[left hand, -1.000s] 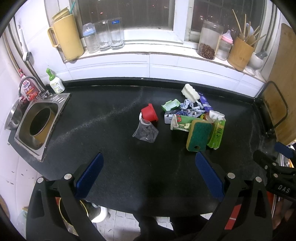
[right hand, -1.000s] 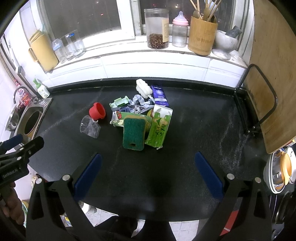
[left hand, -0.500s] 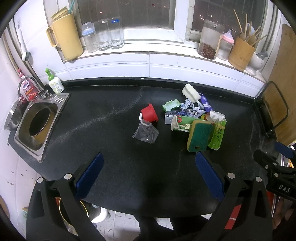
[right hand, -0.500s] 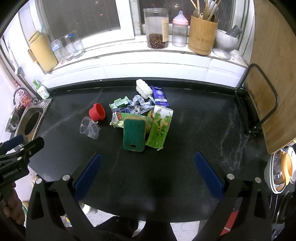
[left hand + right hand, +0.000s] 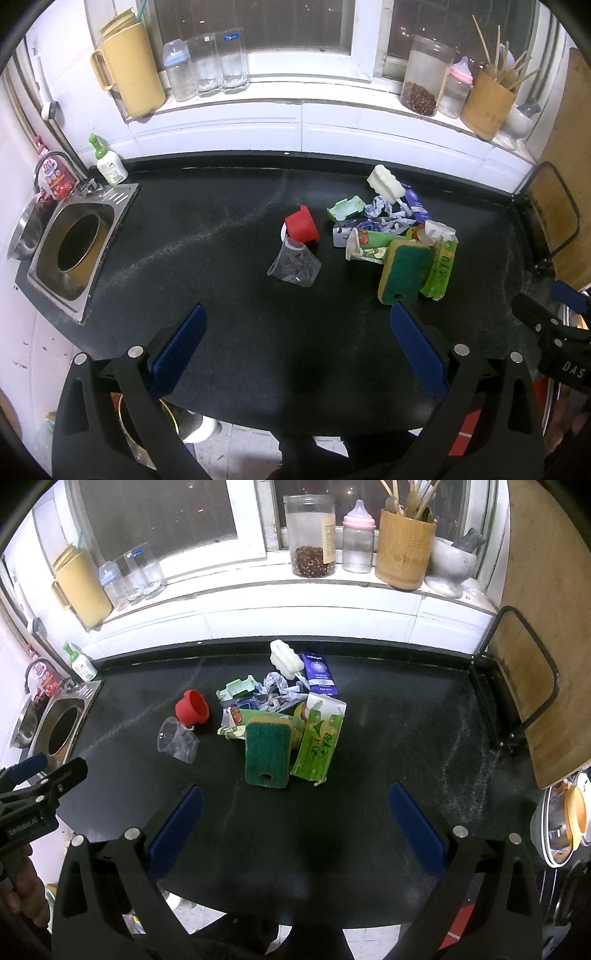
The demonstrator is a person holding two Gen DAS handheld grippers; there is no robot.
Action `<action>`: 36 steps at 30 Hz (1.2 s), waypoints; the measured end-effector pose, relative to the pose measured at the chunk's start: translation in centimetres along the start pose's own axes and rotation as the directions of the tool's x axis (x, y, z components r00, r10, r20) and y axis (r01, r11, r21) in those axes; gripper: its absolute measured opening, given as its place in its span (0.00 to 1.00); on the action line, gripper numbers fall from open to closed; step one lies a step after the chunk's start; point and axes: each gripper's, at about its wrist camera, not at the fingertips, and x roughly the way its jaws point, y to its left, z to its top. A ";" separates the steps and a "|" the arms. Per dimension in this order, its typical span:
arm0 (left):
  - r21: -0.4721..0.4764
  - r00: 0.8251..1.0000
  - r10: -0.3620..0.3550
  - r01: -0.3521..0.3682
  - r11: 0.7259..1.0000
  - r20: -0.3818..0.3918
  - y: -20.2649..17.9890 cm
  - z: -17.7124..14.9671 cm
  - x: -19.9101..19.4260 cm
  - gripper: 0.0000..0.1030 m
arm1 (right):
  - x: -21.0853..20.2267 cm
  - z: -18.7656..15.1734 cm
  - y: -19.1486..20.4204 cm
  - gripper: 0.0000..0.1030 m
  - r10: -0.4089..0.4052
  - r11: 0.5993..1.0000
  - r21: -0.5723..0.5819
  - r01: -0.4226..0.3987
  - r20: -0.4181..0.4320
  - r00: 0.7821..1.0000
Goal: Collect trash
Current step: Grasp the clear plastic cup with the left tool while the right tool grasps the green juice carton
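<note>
Black stone surface (image 5: 229,280) spreads ahead of both grippers, left gripper (image 5: 295,345) and right gripper (image 5: 293,821) each spread wide and empty. The trash pile (image 5: 284,720) lies just beyond the right gripper's fingertips; sponge (image 5: 266,755) nearest, red cup (image 5: 302,229) ahead of the left.

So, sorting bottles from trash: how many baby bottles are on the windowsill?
2: a blue-capped baby bottle beside the yellow jug at the left, and a pink-capped one between the glass jar and bamboo holder.
</note>
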 end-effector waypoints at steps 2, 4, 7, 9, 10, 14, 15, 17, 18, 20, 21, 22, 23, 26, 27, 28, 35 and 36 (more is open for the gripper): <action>0.006 1.000 0.000 0.000 1.000 -0.005 0.3 0.1 0.5 0.94 | 0.5 0.1 -0.4 0.94 -0.001 1.000 0.010 0.001 -0.001 1.000; 0.020 1.000 0.012 -0.011 1.000 -0.003 0.5 0.1 1.4 0.94 | 1.3 0.2 -0.8 0.94 0.000 1.000 0.020 0.000 0.007 1.000; 0.015 1.000 -0.024 0.024 1.000 0.010 1.4 0.1 3.1 0.94 | 3.4 0.3 -1.7 0.94 -0.007 0.999 0.032 0.007 0.017 1.000; -0.007 0.998 -0.067 0.067 0.998 -0.010 2.3 0.2 5.2 0.94 | 5.3 0.3 -2.3 0.94 0.001 0.999 0.043 -0.002 0.013 1.000; -0.015 0.997 -0.075 0.074 0.997 -0.029 2.5 0.4 6.2 0.94 | 6.1 0.3 -2.6 0.94 0.004 0.999 0.049 -0.005 0.009 1.000; -0.019 0.995 -0.084 0.083 0.996 -0.051 2.9 0.8 11.3 0.94 | 10.9 0.3 -4.3 0.94 0.006 0.995 0.098 -0.004 -0.016 1.000; -0.008 0.995 -0.086 0.085 0.996 -0.057 2.7 0.8 12.7 0.94 | 11.9 0.3 -4.7 0.94 0.007 0.994 0.112 -0.005 -0.023 1.000; 0.012 0.995 -0.090 0.090 0.996 -0.051 2.4 0.8 14.7 0.94 | 14.2 0.5 -5.4 0.94 -0.002 0.991 0.135 0.008 -0.046 0.999; 0.023 0.995 -0.085 0.087 0.996 -0.051 2.3 0.8 15.7 0.94 | 15.3 0.6 -5.7 0.94 -0.001 0.989 0.145 0.009 -0.054 0.999; 0.049 0.996 -0.059 0.062 0.997 -0.059 2.0 0.7 17.9 0.94 | 17.1 0.8 -6.2 0.94 0.004 0.987 0.164 0.007 -0.067 0.998; 0.049 0.995 -0.067 0.070 0.996 -0.070 2.0 0.6 19.1 0.94 | 17.8 0.9 -6.4 0.94 0.003 0.986 0.166 0.009 -0.075 0.997; 0.047 0.995 -0.067 0.071 0.996 -0.075 2.0 0.7 19.9 0.94 | 18.8 1.0 -6.6 0.92 0.005 0.985 0.171 0.011 -0.093 0.996; 0.049 0.995 -0.068 0.072 0.996 -0.076 1.9 0.7 20.6 0.94 | 19.4 1.0 -6.7 0.92 0.020 0.984 0.178 -0.001 -0.104 0.994; 0.074 0.995 -0.072 0.078 0.994 -0.072 1.6 0.7 22.2 0.93 | 20.8 1.3 -6.8 0.91 0.058 0.981 0.188 -0.035 -0.122 0.991; 0.078 0.994 -0.080 0.086 0.993 -0.069 1.5 0.8 22.6 0.93 | 21.2 1.4 -6.8 0.90 0.075 0.980 0.194 -0.049 -0.130 0.989; 0.079 0.994 -0.087 0.093 0.993 -0.072 1.4 0.9 23.2 0.93 | 21.5 1.5 -6.8 0.89 0.095 0.977 0.202 -0.066 -0.136 0.986; 0.077 0.984 -0.114 0.125 0.989 -0.138 1.0 1.3 25.9 0.65 | 23.3 2.0 -6.5 0.40 0.165 0.974 0.186 -0.130 -0.185 0.969; 0.075 0.983 -0.117 0.128 0.989 -0.139 0.9 1.3 26.0 0.63 | 23.3 2.0 -6.3 0.37 0.160 0.976 0.174 -0.127 -0.188 0.969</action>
